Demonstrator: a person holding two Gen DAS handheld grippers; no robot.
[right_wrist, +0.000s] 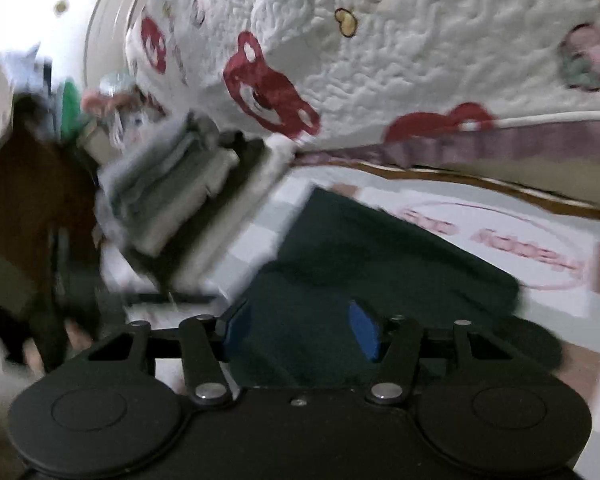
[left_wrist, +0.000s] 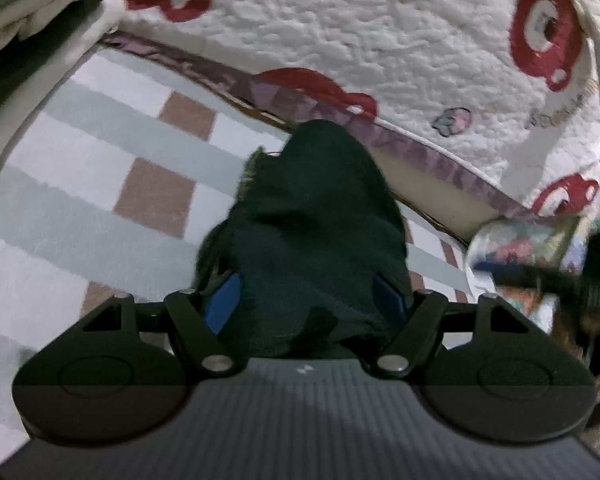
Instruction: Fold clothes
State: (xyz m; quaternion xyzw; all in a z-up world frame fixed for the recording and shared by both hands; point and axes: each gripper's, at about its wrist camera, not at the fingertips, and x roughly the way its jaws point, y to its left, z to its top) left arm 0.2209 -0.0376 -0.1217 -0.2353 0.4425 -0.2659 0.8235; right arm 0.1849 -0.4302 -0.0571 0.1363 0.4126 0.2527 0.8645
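Checked bedding [left_wrist: 100, 168] in pale grey, white and brown squares spreads under both my grippers, and on it lies the dark green garment [right_wrist: 380, 256] I am folding.

Seen from my right wrist, the garment is a flattish folded slab running from the centre toward 4 o'clock, its far corner pointing to 11 o'clock. My right gripper [right_wrist: 300, 332] sits over its near edge with the blue pads [right_wrist: 364, 332] standing well apart. Green cloth fills the gap between them, but the picture is smeared and I cannot tell whether the pads press on it.

Seen from my left wrist, a bunched hump of the same green garment [left_wrist: 316, 232] rises from between my fingers toward 12 o'clock. My left gripper [left_wrist: 304, 300] has its jaws wide, and the thick wad of cloth fills the whole gap, hiding most of each blue pad [left_wrist: 222, 300]; the fabric is clamped there.

Beyond the garment, from 10 to 3 o'clock, a white quilted blanket [left_wrist: 380, 40] with red bear shapes hangs over a mauve-trimmed edge [left_wrist: 420, 148]. At 10 o'clock in the right view sits a stack of folded grey and white clothes [right_wrist: 172, 196], blurred. At 3 o'clock in the left view my right gripper [left_wrist: 560, 280] shows as a dark smear before a flowered cloth [left_wrist: 520, 244].
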